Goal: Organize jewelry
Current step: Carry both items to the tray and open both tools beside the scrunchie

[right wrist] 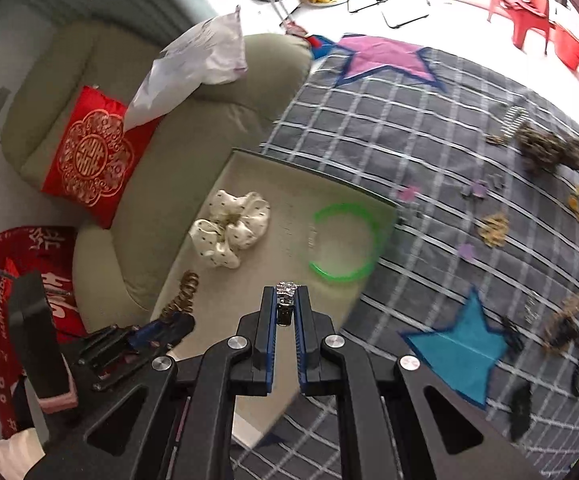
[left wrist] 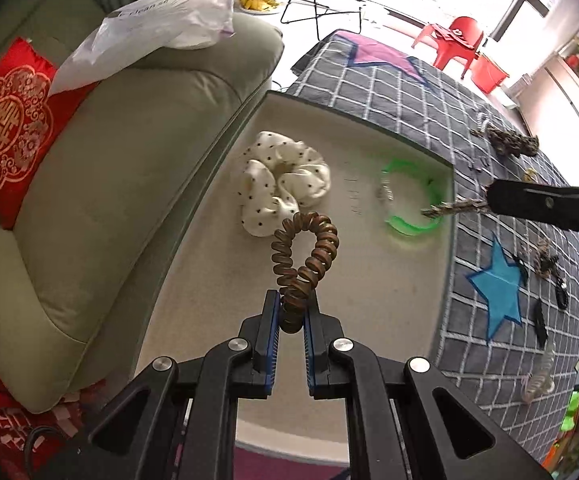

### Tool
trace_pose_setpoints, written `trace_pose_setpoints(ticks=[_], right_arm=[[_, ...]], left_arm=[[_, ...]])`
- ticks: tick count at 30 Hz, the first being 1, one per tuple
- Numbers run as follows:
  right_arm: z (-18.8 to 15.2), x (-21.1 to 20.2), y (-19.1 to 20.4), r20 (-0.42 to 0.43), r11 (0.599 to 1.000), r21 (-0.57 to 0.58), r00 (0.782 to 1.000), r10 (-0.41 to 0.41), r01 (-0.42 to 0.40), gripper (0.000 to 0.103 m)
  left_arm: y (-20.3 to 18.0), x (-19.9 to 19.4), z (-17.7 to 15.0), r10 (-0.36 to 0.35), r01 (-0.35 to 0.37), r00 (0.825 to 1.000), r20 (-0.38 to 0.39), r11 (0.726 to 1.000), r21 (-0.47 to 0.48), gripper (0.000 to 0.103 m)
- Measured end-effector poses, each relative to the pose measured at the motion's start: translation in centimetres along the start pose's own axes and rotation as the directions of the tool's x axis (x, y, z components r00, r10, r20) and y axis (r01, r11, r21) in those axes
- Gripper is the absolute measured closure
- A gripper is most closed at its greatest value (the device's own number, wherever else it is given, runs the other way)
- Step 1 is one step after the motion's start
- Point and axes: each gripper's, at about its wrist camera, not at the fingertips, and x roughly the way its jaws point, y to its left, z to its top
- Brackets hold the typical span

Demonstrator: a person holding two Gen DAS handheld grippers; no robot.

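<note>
Left gripper (left wrist: pixel 292 312) clamped a brown spiral coil hair tie (left wrist: pixel 303 258) above the beige tray (left wrist: pixel 217 280); right gripper (right wrist: pixel 286 308) pinched a sparkly silver hair clip (right wrist: pixel 285 300) near the green plastic bangle (right wrist: pixel 345 242).

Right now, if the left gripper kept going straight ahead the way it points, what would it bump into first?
Probably the white dotted scrunchie in the tray. The left gripper holds a brown coil hair tie, whose loop would likely reach it first; depth is unclear.
</note>
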Motion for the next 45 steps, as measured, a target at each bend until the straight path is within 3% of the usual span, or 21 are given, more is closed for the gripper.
trace_pose_setpoints(ticks=[13,28,35,37,38,39,40,45], right_arm=[[5.6,7.0,0.7,0.045,1.000,0.004,0.999,0.005,-0.005,0.094],[4.0,12.0,-0.1,-0.078,1.000,-0.005,0.997,0.000,0.000,0.094],[3.9,12.3,-0.9,-0.128,1.000,0.023,0.992,-0.003,0.006,0.092],[4.0,11.4,-1.0,-0.116,0.999,0.032,0.993,0.008,-0.004,0.088],[4.1,10.7,-1.1,-0.102,0.999,0.035,0.995,0.011,-0.007,0.076],[4.1,10.2,-1.1,-0.093,0.999,0.035,0.996,0.011,-0.008,0.058],[4.0,9.5,-1.2,-0.080,0.999,0.034,0.997,0.011,-0.008,0.052],[2.8,6.9,-1.6,-0.051,0.998,0.056,0.999,0.015,-0.013,0.048]], left_arm=[[1.4,5.0,0.5,0.052,-0.052,0.999,-0.007,0.999,-0.009,0.091],[0.3,5.8,-0.3,0.111,-0.111,0.994,0.007,0.993,0.045,0.091],[0.4,5.7,-0.2,0.120,-0.119,0.993,-0.010,0.991,0.061,0.091],[0.4,5.7,-0.2,0.128,-0.127,0.992,-0.012,0.990,0.069,0.090],[0.4,5.7,-0.3,0.130,-0.128,0.991,-0.013,0.989,0.071,0.090],[0.4,5.6,-0.3,0.127,-0.126,0.992,-0.017,0.989,0.072,0.090],[0.3,5.7,-0.2,0.121,-0.119,0.992,-0.021,0.990,0.075,0.090],[0.3,5.6,-0.4,0.113,-0.109,0.993,-0.041,0.990,0.084,0.090]])
